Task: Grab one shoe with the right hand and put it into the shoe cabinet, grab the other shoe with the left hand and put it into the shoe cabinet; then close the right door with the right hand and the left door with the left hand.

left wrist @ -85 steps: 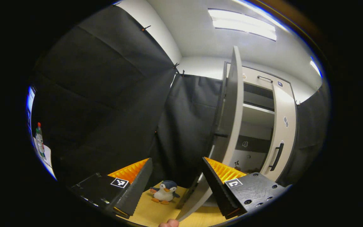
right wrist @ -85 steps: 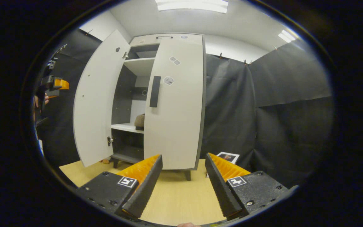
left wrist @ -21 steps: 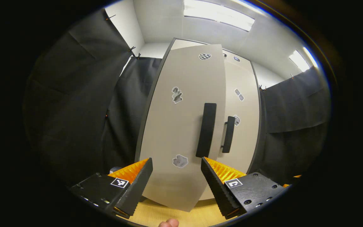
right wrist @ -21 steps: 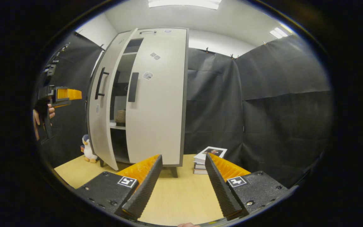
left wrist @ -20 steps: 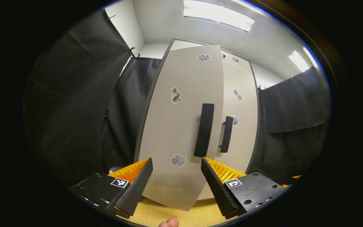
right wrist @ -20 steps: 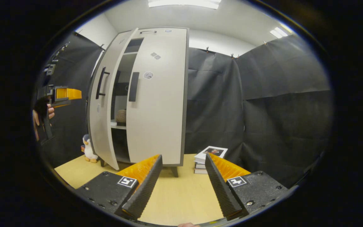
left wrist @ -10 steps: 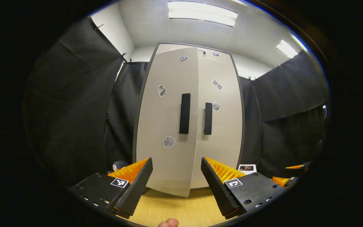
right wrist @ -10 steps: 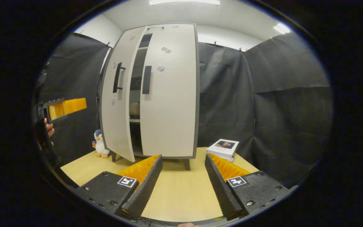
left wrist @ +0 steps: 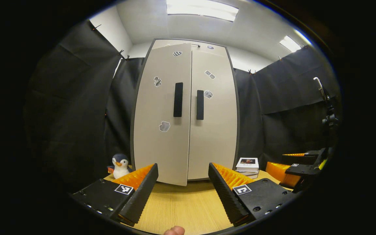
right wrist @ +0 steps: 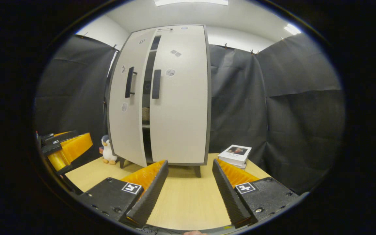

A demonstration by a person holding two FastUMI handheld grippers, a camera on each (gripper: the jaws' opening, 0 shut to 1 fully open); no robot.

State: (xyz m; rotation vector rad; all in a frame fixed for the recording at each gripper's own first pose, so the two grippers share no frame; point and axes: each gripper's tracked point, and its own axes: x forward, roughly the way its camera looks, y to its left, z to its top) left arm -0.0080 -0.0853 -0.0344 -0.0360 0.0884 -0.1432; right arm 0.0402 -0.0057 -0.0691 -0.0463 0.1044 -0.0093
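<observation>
The tall pale shoe cabinet [left wrist: 212, 137] stands on the wooden floor, straight ahead in the left gripper view. Its right door [right wrist: 180, 124] is closed. Its left door [right wrist: 126, 130] hangs slightly ajar, leaving a narrow dark gap. Through that gap a brownish shoe [right wrist: 146, 114] rests on a shelf. My left gripper [left wrist: 183, 192] is open and holds nothing, well back from the left door [left wrist: 158, 147]. My right gripper [right wrist: 189, 192] is open too, off to the cabinet's right front. Each gripper also appears low at the edge of the other's view: the left gripper [right wrist: 67, 148], the right gripper [left wrist: 292, 166].
A plush penguin [left wrist: 120, 164] sits on the floor left of the cabinet, the same penguin [right wrist: 107, 150] beside the ajar door. A small stack of books [left wrist: 247, 163] lies at the cabinet's right; books [right wrist: 235, 155]. Black cloth walls enclose the booth. Bare wooden floor [right wrist: 188, 195] lies before the cabinet.
The left door has swung from wide open to nearly closed. My left gripper has drawn back and sunk lower. The right gripper has stayed back with its view shifting slightly.
</observation>
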